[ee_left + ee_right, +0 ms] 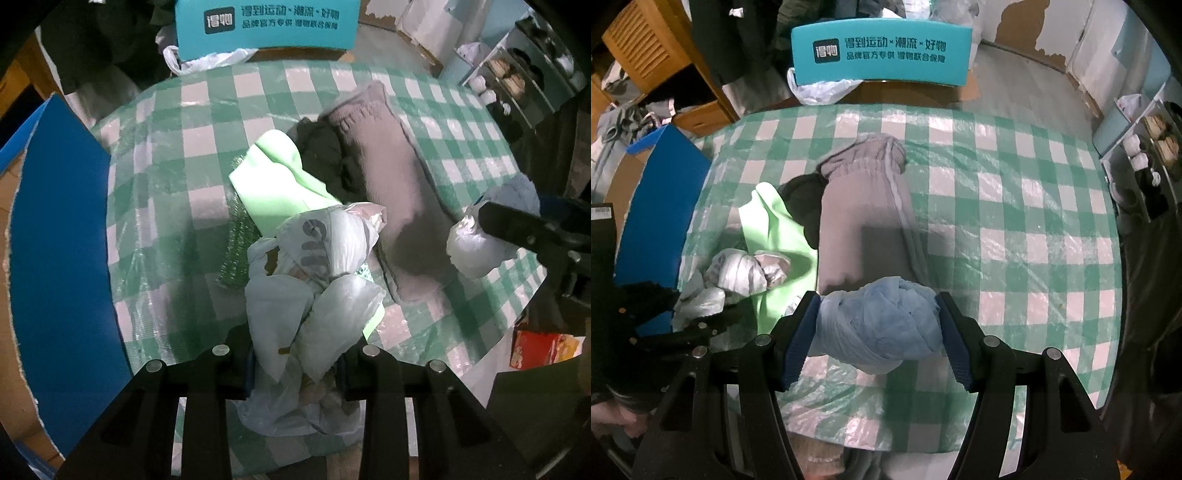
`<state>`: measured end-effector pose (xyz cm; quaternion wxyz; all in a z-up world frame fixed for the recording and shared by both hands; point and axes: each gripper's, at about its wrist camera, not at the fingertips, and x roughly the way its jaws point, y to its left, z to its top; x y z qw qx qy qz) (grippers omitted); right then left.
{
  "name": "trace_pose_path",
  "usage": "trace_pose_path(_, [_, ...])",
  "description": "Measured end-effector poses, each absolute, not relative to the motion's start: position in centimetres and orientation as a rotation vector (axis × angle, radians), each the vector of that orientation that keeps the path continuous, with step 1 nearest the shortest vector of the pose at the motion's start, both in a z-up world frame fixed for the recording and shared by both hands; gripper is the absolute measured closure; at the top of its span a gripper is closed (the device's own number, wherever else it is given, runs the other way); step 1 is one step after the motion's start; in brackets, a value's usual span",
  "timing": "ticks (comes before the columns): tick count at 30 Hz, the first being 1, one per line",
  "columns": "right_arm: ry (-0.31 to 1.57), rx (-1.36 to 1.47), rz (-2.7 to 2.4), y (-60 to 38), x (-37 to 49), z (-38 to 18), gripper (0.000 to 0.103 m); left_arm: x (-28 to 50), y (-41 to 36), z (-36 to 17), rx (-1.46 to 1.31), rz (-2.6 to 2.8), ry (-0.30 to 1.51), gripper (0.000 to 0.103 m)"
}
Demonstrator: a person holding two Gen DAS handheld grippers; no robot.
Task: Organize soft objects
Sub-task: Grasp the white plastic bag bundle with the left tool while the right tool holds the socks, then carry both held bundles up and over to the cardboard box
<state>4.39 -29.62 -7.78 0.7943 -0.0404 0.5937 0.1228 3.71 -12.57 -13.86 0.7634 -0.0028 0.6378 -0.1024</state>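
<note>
Both tongs have something. My left gripper point(295, 354) pinches a crinkly white plastic bag point(314, 273) tight. My right gripper point(879, 325) squeezes a puffy blue bag bundle point(882, 325) between its wide pads. Farther out, on the shiny green checked tablecloth point(1015, 229), a smooth light-green cloth point(775, 236), a dark garment point(805, 206) and soft grey sweatpants point(864, 221) lie in a heap, so I think most sorting is left.

"得物" logo and white Chinese slogan on teal box point(882, 55)
</note>
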Motion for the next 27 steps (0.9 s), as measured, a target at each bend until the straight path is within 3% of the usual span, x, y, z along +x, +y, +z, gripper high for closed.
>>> trace_pose_path(27, [1.164,-0.073,0.313,-27.1,3.9,-2.9,0.039,3.2,-8.7,-7.0,-0.107,-0.232,1.244,0.072])
